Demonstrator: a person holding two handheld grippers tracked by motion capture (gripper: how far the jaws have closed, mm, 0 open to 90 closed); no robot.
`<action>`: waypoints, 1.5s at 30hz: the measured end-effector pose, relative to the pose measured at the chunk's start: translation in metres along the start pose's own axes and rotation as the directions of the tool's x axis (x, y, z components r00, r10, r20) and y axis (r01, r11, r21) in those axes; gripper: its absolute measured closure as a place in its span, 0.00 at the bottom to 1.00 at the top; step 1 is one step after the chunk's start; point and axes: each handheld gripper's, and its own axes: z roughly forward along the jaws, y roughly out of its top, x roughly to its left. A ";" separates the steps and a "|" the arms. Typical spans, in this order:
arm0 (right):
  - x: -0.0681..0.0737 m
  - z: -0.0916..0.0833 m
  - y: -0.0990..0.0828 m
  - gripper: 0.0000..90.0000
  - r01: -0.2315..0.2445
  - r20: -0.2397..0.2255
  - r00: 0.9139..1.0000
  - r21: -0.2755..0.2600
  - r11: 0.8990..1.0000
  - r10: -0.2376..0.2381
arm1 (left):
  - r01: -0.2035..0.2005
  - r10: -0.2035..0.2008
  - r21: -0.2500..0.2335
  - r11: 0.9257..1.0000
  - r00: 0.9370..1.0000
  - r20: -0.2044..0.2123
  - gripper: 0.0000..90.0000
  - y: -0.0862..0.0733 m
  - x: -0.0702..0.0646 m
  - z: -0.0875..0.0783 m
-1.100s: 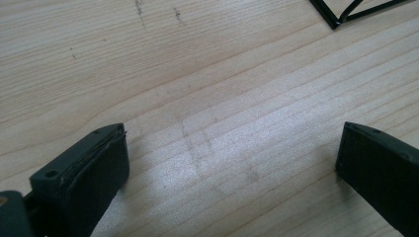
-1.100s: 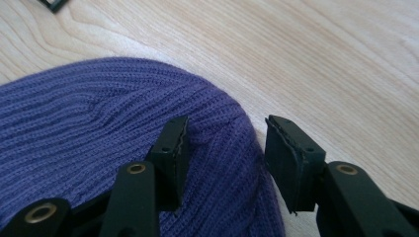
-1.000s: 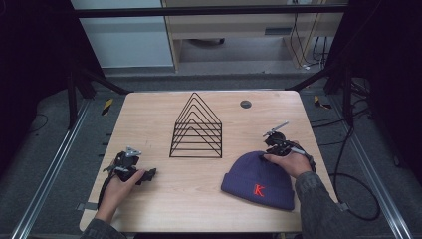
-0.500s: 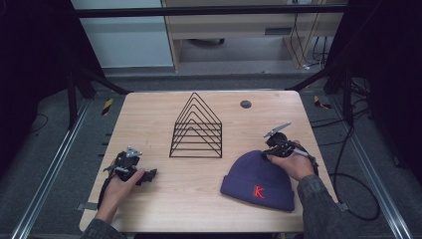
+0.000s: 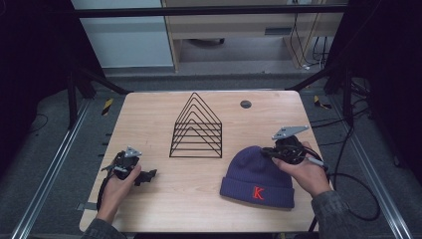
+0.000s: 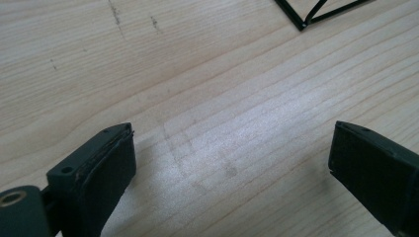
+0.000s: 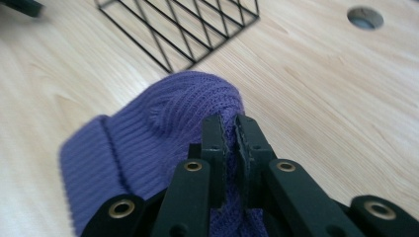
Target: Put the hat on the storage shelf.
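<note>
Wooden table [image 5: 164, 199] bears a purple beanie [image 5: 256, 174]; red "K" on its cuff.

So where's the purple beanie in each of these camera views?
High view: the beanie lies at lower right on the table, its top edge at the right tongs.
Left gripper view: not in the picture.
Right gripper view: lower left to centre, its knit pinched between the jaws.
Shared landmark: the black wire rack.

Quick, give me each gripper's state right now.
Left gripper: open, nothing between its jaws, over the bare table.
Right gripper: shut on the purple beanie, pinching its knit fabric.
</note>
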 end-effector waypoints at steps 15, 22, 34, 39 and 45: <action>0.024 -0.040 0.032 0.94 0.132 0.010 0.991 -0.098 0.986 -0.131 | -0.015 0.015 -0.036 0.999 1.000 0.010 0.06 0.003 -0.002 -0.006; 0.014 -0.044 0.049 0.94 0.142 0.021 0.990 -0.130 0.981 -0.140 | -0.027 0.028 -0.043 0.999 0.999 0.016 0.06 0.004 -0.005 -0.010; 0.000 -0.065 0.059 0.94 0.114 0.047 0.993 -0.188 0.975 -0.107 | -0.078 0.078 -0.123 0.989 0.997 -0.004 0.06 0.016 -0.024 -0.032; -0.003 -0.068 0.062 0.94 0.107 0.051 0.994 -0.206 0.973 -0.098 | -0.094 0.100 -0.182 0.979 0.995 0.027 0.06 0.036 -0.035 -0.046; -0.007 -0.067 0.068 0.94 0.106 0.054 0.994 -0.213 0.971 -0.097 | -0.072 0.093 -0.239 0.968 0.993 0.077 0.06 0.059 -0.044 -0.059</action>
